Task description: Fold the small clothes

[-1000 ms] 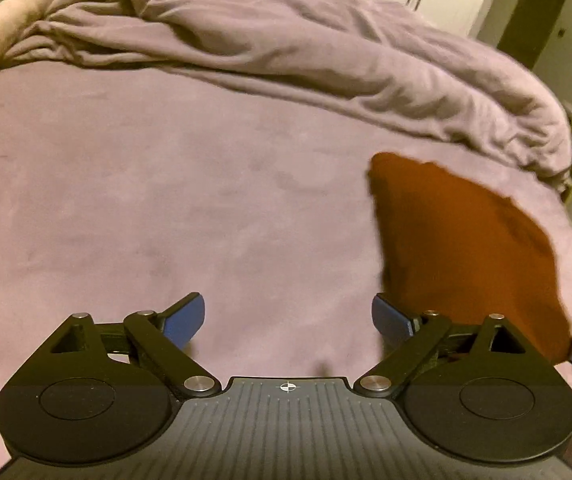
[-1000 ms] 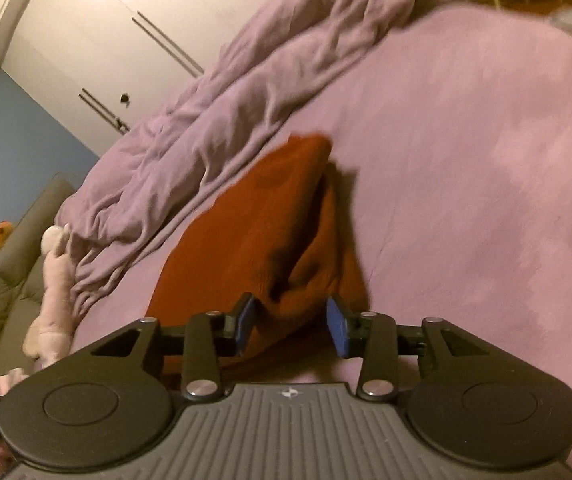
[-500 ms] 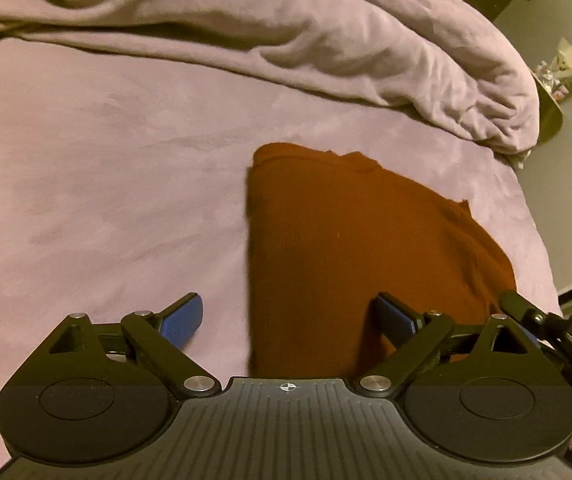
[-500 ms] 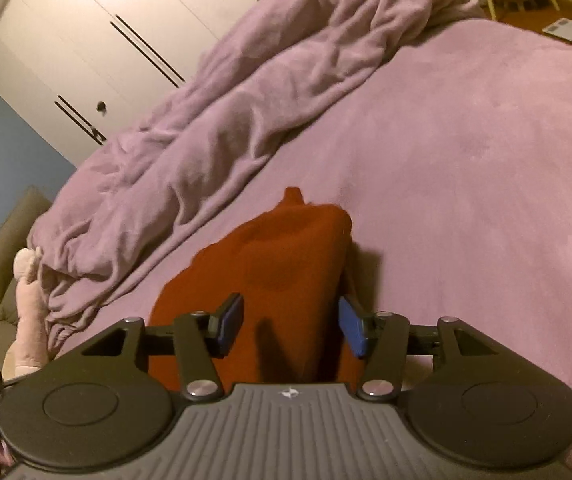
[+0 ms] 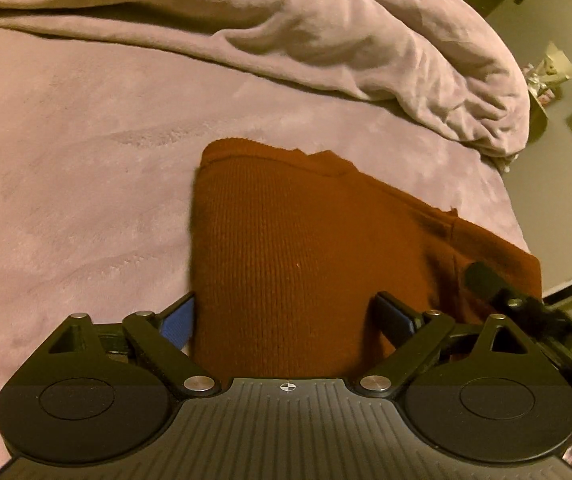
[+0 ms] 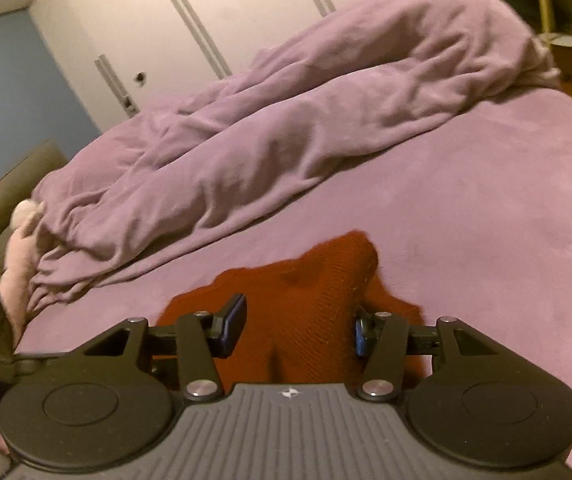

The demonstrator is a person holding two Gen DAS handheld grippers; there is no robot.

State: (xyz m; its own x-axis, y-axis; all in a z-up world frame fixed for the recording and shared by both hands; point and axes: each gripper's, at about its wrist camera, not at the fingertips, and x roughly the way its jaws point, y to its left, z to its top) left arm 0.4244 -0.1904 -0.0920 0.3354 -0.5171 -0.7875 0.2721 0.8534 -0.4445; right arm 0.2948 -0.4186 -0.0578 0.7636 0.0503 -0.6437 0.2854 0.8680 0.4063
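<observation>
Rust knit garment lies lengthwise between left gripper fingers, wide open, closing slightly (nothing gripped); right gripper half-open, closing, straddles its bunched edge.

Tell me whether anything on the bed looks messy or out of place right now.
The lilac duvet is bunched in a crumpled heap along the bed's far side rather than spread flat. The rust-brown knit garment lies mostly flat, but its far edge is uneven, with layers not lined up. Nothing looks spilled or damaged.
</observation>
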